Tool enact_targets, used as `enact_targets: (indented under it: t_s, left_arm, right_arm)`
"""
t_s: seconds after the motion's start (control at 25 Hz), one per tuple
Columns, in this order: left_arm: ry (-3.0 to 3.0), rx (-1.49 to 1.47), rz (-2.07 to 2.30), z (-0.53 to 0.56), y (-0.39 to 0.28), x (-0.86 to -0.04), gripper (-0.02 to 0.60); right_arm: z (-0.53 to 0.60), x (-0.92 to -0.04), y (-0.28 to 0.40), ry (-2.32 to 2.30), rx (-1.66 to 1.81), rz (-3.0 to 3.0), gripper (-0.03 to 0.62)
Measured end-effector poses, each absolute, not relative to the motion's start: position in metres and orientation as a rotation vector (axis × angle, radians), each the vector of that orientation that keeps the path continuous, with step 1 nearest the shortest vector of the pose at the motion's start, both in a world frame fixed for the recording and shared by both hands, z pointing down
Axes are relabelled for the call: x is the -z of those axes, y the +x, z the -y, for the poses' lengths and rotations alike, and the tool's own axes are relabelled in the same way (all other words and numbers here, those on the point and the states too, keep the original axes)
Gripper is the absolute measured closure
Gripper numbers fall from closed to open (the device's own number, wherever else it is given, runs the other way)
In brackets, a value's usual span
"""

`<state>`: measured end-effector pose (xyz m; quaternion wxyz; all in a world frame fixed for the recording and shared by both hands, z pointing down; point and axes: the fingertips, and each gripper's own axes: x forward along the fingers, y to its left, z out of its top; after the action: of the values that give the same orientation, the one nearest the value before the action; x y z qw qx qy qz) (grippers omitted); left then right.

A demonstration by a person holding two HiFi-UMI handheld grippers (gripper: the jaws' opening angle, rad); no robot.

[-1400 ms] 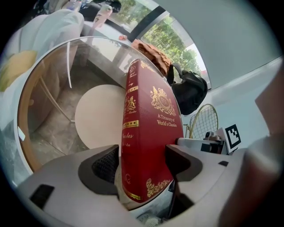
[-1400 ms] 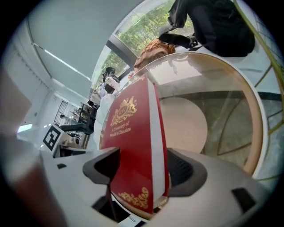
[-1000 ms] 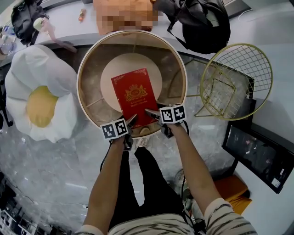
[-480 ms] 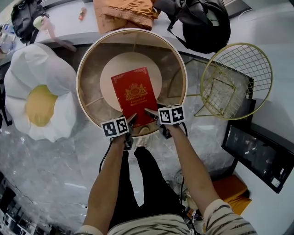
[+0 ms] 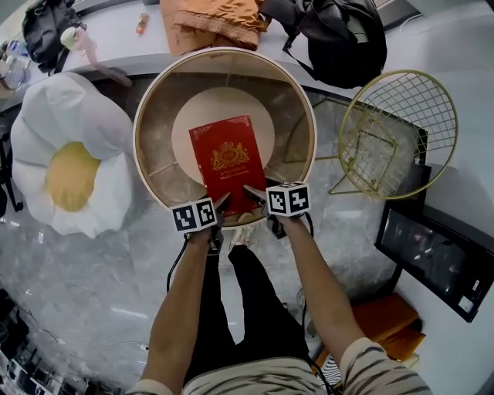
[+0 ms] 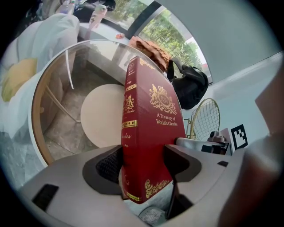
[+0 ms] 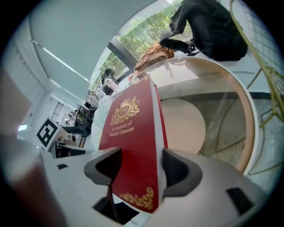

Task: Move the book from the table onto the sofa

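Observation:
A red hardback book [image 5: 228, 158] with gold print lies on the round glass table [image 5: 147, 100], its near end toward me. My left gripper [image 5: 220, 202] is at the book's near left corner, and both its pads sit against the book [image 6: 148, 133], one on the spine side and one on the cover. My right gripper [image 5: 256, 193] is at the near right corner. Its jaws are closing with the book [image 7: 133, 133] between them, and the pads meet the cover and the page edge.
A white and yellow egg-shaped cushion seat [image 5: 65, 162] sits left of the table. A gold wire basket table [image 5: 397, 135] stands at the right, with a black framed panel [image 5: 428, 254] below it. A black backpack [image 5: 343, 38] and orange cloth [image 5: 216, 19] lie beyond the table.

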<state>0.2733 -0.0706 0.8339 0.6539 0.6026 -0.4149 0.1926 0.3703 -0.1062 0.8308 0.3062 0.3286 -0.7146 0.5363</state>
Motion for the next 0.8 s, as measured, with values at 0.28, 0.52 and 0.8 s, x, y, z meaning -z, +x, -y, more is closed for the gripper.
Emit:
enact_targets:
  t_s: [0.28, 0.52, 0.8]
  left_arm:
    - [1.397, -0.427, 0.941, 0.071, 0.264, -0.803, 0.284]
    - [1.436, -0.445, 0.953, 0.07, 0.25, -0.762, 0.285]
    - [1.487, -0.456, 0.963, 0.064, 0.232, -0.711, 0.285]
  right_arm:
    - [0.106, -0.798, 0.361, 0.881, -1.383, 1.909, 0.295]
    - [0.102, -0.757, 0.349, 0.903, -1.382, 1.927, 0.296]
    - [0.094, -0.708, 0.331, 0.915, -1.368, 1.951, 0.296]
